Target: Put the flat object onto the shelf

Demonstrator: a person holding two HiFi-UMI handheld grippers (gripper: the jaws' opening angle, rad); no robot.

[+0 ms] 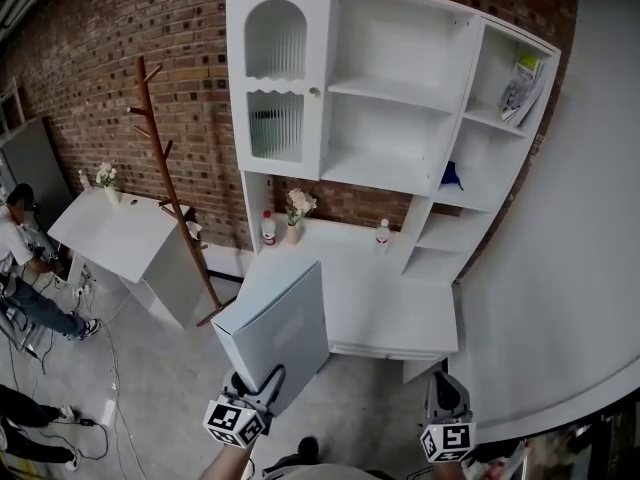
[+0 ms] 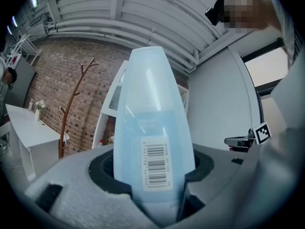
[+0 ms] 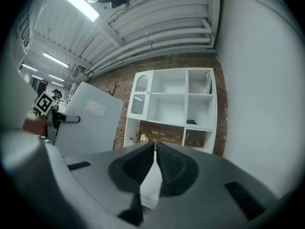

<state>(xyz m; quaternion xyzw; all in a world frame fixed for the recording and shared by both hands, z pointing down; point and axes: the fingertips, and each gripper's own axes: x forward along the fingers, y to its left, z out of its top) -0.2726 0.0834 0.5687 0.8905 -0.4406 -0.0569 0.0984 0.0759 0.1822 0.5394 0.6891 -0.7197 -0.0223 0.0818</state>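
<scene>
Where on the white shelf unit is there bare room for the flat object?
The two middle compartments, right of the glass door, are bare. The right column's top holds booklets, a blue thing below. Bottles and flowers crowd the desktop's back edge.

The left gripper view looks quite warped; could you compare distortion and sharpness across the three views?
Left gripper view: strong fisheye bulges the flat object, its near base soft, dark vignetted corners. Head view: the shelf unit bows outward, evenly lit. Right gripper view: the ceiling strip light glares, corners black.
</scene>
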